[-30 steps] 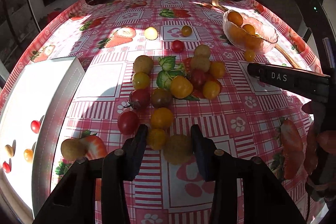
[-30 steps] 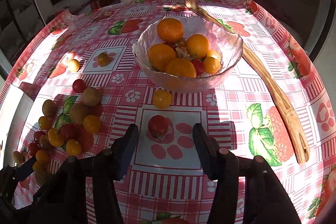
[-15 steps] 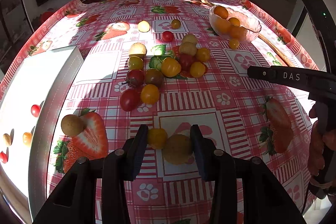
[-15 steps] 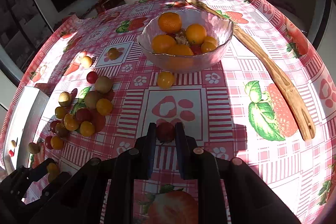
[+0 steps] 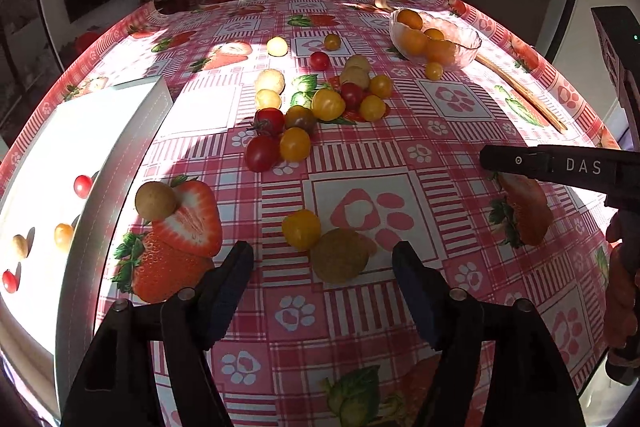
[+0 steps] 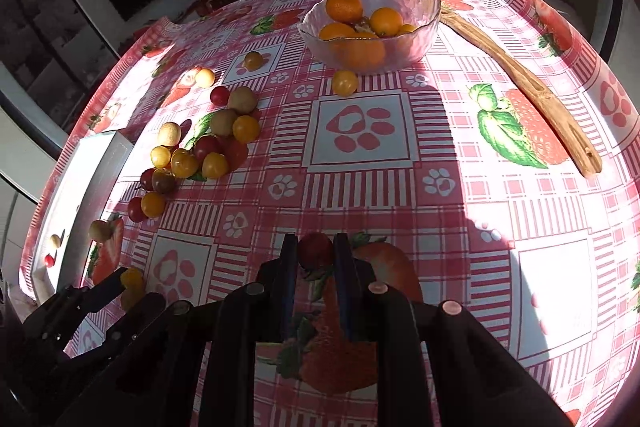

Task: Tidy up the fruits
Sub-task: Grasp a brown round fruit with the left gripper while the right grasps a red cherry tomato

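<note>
The right claw is clamped on a red cherry tomato, which sits pinched between its two pads above the strawberry-print cloth of the counter. The left claw stands with its fingers wide apart and nothing between them; just ahead of the gap, at about 12 o'clock, lie a brown longan and, touching it on its far left, a yellow cherry tomato.

In the left wrist view, another longan rests at 10 o'clock on a printed strawberry, just beside the edge of a white tray. The tray holds a few small fruits, among them a red tomato and an orange one. The side of the right claw shows at 3 o'clock, marked "DAS".

Farther out, near the middle of the counter, a loose cluster of cherry tomatoes and longans lies in red, yellow, orange and dark tones, several of them touching. Beyond it, a pale yellow fruit, an orange one and a red one sit apart from the group.

At the far right, around 1 o'clock, a glass bowl holds oranges and smaller fruit. One yellow tomato lies on the cloth just in front of the bowl. A long wooden fork runs along the bowl's right side, its tines at the far end.
</note>
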Available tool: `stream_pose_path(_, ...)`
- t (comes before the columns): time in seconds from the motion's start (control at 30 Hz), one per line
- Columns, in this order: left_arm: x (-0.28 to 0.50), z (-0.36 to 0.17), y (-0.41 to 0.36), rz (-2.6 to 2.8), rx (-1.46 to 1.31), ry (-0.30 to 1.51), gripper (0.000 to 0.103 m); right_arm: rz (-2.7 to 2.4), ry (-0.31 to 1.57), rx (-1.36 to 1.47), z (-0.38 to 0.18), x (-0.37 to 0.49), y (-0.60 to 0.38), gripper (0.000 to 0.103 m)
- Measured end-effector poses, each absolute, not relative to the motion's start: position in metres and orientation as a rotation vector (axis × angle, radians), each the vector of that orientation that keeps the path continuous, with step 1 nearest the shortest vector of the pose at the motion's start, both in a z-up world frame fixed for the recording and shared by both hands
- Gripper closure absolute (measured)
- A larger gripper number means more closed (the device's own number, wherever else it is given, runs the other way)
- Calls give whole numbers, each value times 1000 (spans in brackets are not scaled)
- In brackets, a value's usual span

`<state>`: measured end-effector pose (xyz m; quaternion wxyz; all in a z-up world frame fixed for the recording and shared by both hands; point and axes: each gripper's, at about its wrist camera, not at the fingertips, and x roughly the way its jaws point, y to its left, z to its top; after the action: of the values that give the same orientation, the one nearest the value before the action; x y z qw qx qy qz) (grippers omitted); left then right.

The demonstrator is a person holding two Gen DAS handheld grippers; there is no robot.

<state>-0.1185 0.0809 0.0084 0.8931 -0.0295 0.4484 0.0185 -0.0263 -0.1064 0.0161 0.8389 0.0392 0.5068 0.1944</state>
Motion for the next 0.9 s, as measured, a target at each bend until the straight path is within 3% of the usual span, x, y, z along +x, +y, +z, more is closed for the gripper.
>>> stream_pose_path(0.3,-109,7,82,53,-72,945,31,413,1074,83,15,-30,-108,84)
stream_pose_path(0.43,-101,8,81,65,-56,953,59,412,1075,86,16,-30,-109,84)
stream_pose_path(0.53,-102,9,82,61,-56,954,73,409,1075,90,16,-31,-109,84)
stream_pose_path(0.9,-118,20,85,7,-104,951,73,433,1091,64,25,-46,-104,83)
